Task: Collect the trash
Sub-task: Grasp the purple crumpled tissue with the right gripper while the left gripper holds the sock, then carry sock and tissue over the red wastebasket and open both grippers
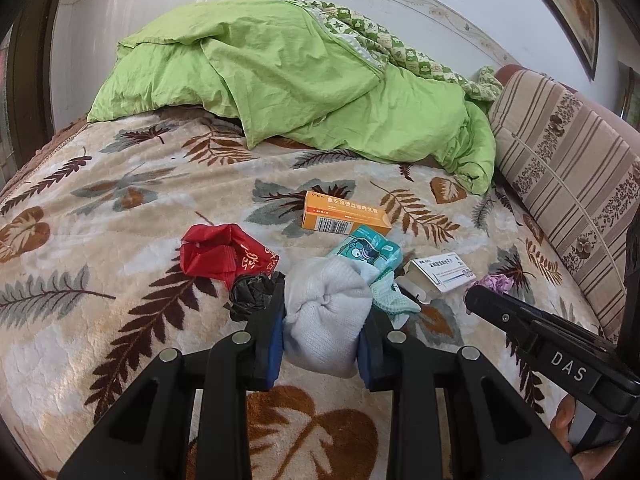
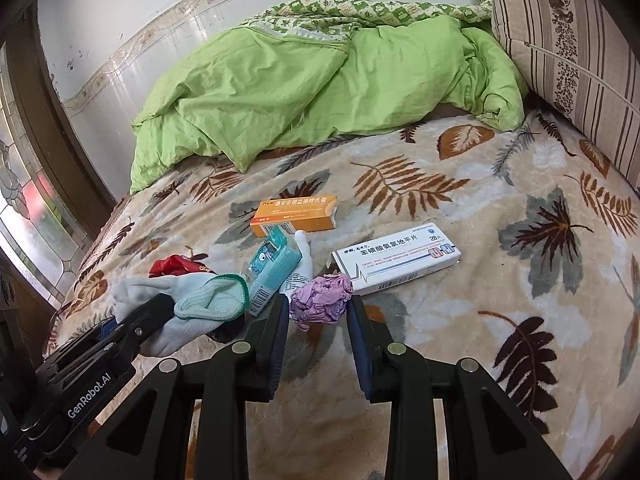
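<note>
On leaf-print blanket [image 2: 500, 184]: left gripper [image 1: 322, 312] clamped on rolled sock [image 1: 320, 320], lifted clear; right gripper [image 2: 318, 312] pinching purple wad [image 2: 320, 298], likely trash.

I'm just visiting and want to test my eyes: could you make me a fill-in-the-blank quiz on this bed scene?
1. The left gripper is shut on a grey ____.
2. The crumpled wad at the right gripper is ____ in colour.
3. The quilt heaped by the wall is ____.
4. The medicine box farthest from the grippers is ____.

Answers: sock; purple; green; orange
</note>
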The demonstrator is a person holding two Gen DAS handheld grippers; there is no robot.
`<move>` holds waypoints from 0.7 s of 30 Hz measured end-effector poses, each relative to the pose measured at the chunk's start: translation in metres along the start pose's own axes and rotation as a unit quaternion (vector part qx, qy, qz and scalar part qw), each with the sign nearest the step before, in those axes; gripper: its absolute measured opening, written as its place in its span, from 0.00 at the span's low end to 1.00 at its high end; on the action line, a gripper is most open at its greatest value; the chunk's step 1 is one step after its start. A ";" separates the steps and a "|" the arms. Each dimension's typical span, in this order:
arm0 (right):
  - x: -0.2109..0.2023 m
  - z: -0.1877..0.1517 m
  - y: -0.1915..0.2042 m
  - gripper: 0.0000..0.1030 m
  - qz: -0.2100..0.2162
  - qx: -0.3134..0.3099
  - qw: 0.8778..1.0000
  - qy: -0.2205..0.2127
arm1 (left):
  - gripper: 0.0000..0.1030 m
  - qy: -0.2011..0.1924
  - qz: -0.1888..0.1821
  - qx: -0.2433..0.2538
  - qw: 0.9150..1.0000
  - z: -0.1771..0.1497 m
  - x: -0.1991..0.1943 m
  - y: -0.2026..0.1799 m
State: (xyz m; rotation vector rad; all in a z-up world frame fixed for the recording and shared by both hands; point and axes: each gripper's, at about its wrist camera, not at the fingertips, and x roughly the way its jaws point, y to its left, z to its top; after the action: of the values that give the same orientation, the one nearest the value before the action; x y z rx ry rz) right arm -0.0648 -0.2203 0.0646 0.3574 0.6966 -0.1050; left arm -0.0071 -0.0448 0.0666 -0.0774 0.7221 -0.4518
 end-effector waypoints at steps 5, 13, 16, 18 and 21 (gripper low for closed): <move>0.000 0.001 -0.002 0.30 0.000 0.002 1.000 0.000 | 0.28 0.002 0.002 0.003 1.000 -0.001 0.001 -0.002; -0.001 0.001 -0.003 0.30 0.001 0.005 1.000 0.001 | 0.28 0.001 0.001 0.004 1.000 -0.001 0.001 -0.004; -0.001 0.001 -0.003 0.30 0.005 0.010 1.000 0.002 | 0.28 -0.001 -0.005 0.006 1.000 -0.001 0.000 -0.007; -0.004 0.002 -0.004 0.30 0.010 0.015 1.000 -0.001 | 0.28 -0.005 -0.007 0.009 1.000 -0.002 -0.004 -0.008; -0.017 0.003 -0.006 0.30 0.017 0.025 0.999 -0.015 | 0.28 -0.012 -0.019 0.006 1.000 -0.003 -0.012 -0.009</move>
State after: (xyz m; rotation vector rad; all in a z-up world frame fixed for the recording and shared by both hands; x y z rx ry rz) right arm -0.0778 -0.2270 0.0760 0.4144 0.6589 -0.0957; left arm -0.0205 -0.0473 0.0736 -0.0838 0.6959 -0.4902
